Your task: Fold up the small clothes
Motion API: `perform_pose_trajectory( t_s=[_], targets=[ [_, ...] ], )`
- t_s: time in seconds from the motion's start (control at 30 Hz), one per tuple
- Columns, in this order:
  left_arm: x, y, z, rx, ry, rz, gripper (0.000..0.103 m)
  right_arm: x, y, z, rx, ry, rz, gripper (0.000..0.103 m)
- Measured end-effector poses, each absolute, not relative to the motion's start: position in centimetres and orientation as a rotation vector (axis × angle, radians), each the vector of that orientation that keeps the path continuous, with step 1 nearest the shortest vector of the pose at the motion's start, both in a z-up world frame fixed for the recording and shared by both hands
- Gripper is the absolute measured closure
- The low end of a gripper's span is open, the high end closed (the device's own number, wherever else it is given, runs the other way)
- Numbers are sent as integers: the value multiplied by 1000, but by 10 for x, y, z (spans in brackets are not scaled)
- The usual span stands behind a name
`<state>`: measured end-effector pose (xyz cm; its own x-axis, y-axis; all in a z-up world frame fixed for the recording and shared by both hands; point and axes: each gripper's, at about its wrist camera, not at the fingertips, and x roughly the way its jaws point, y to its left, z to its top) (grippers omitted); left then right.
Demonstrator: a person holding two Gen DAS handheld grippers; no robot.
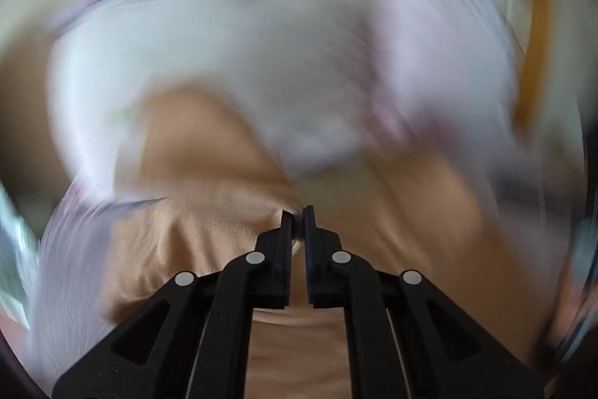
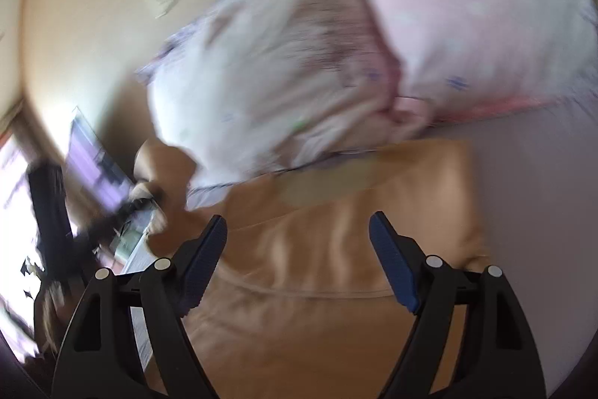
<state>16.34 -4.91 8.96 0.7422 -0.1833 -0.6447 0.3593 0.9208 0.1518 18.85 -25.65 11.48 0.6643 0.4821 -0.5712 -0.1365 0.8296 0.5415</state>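
Note:
A tan garment (image 1: 209, 152) lies on a pale lilac bed sheet (image 1: 67, 287). My left gripper (image 1: 298, 212) is shut on a fold of the tan garment, which drapes away from the fingertips. In the right wrist view the same tan garment (image 2: 336, 249) spreads under my right gripper (image 2: 298, 223), which is open and empty just above it. Both views are blurred by motion.
White and pink patterned pillows or bedding (image 1: 261, 55) are piled behind the garment, also seen in the right wrist view (image 2: 448, 6). A beige wall (image 2: 93, 6) lies beyond. A dark screen and stand (image 2: 93, 156) sit at the left, off the bed.

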Motion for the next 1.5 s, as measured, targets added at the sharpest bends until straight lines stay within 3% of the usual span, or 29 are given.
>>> perform_pose_trajectory(
  t_s=[0.1,0.13,0.2,0.33,0.4,0.47,0.57,0.67,0.8,0.83,0.9,0.97,1.0,1.13,1.3,1.5],
  targets=[
    [122,-114,32,605,681,-372,95,202,-278,90,552,866,321,30],
    [112,-113,26,625,681,-377,93,208,-282,81,564,912,322,39],
    [99,-100,22,599,710,-379,88,216,-282,69,553,970,299,42],
    [80,-42,28,487,770,-272,75,232,-272,48,460,1043,223,58],
    [71,-14,27,457,788,-194,67,234,-263,39,418,1075,228,76],
    [70,11,24,412,830,-138,64,231,-254,40,353,1056,252,94],
    [77,36,13,352,887,-106,63,226,-252,67,308,937,252,95],
    [78,40,14,301,882,-108,63,229,-271,93,300,795,114,95],
    [72,46,12,264,872,-112,63,246,-282,65,274,958,29,94],
    [67,53,15,229,873,-136,63,238,-286,63,307,981,45,89],
    [54,66,23,150,855,-199,63,206,-292,74,351,934,127,73],
    [30,94,32,5,849,-317,56,167,-297,90,387,866,246,29],
    [22,103,33,-39,849,-348,51,137,-301,98,401,826,328,26],
    [-34,159,28,-259,839,-500,45,42,-314,103,369,830,554,26],
    [-87,191,0,-357,874,-529,41,-57,-348,62,372,1014,575,26],
    [-84,163,-38,-289,999,-520,39,-75,-362,1,519,1136,529,26]
  ],
)
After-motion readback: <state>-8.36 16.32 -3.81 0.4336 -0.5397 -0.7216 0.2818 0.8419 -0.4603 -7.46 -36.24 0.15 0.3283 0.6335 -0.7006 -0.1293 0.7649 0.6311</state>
